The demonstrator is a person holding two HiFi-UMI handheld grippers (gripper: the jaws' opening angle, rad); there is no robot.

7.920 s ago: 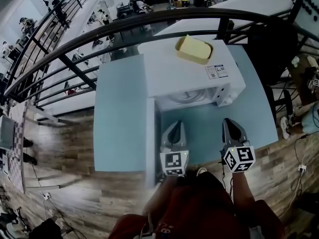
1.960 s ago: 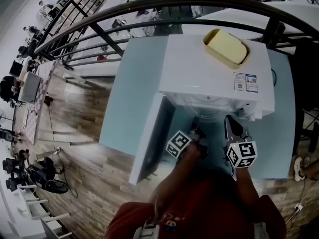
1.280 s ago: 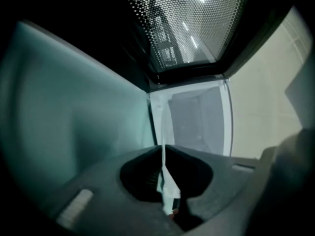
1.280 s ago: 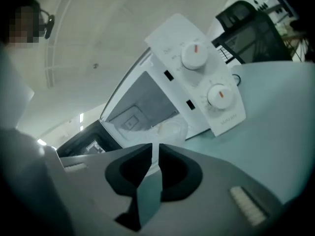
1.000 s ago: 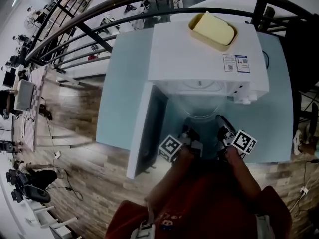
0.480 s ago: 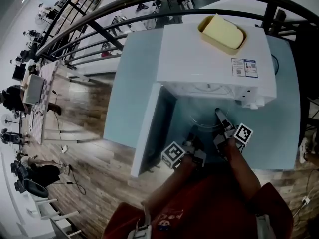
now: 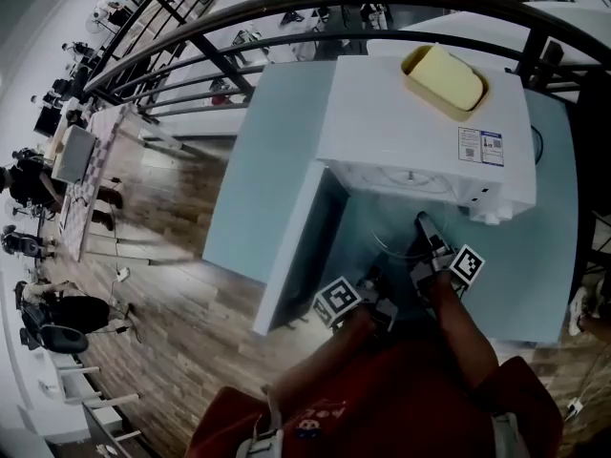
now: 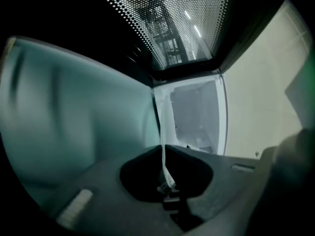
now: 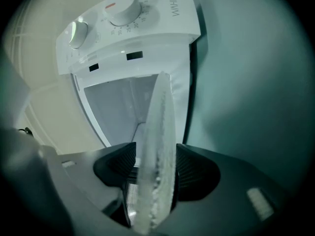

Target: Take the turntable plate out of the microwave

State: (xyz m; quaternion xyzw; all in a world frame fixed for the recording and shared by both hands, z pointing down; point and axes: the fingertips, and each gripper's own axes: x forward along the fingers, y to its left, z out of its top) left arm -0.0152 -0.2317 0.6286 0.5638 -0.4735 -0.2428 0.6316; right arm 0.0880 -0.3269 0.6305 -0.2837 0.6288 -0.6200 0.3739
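The clear glass turntable plate (image 7: 389, 239) hangs just in front of the white microwave's (image 7: 420, 132) open mouth. My left gripper (image 7: 378, 288) is shut on its near rim. In the left gripper view the thin plate edge (image 8: 163, 162) runs into the closed left gripper (image 8: 165, 182). My right gripper (image 7: 423, 224) is at the plate's right side. In the right gripper view the plate rim (image 9: 158, 146) stands edge-on between the jaws of the right gripper (image 9: 153, 170). Those jaws are closing, and a gap still shows on the left.
The microwave door (image 7: 294, 248) stands open to the left, and its perforated window (image 8: 162, 28) fills the top of the left gripper view. A yellow container (image 7: 446, 79) sits on the microwave. The teal table (image 7: 272, 141) ends near a black railing (image 7: 239, 12).
Both grippers have come from the table front to the microwave mouth. Over the last second the right gripper has rolled at the plate's right rim, and the left has kept its hold.
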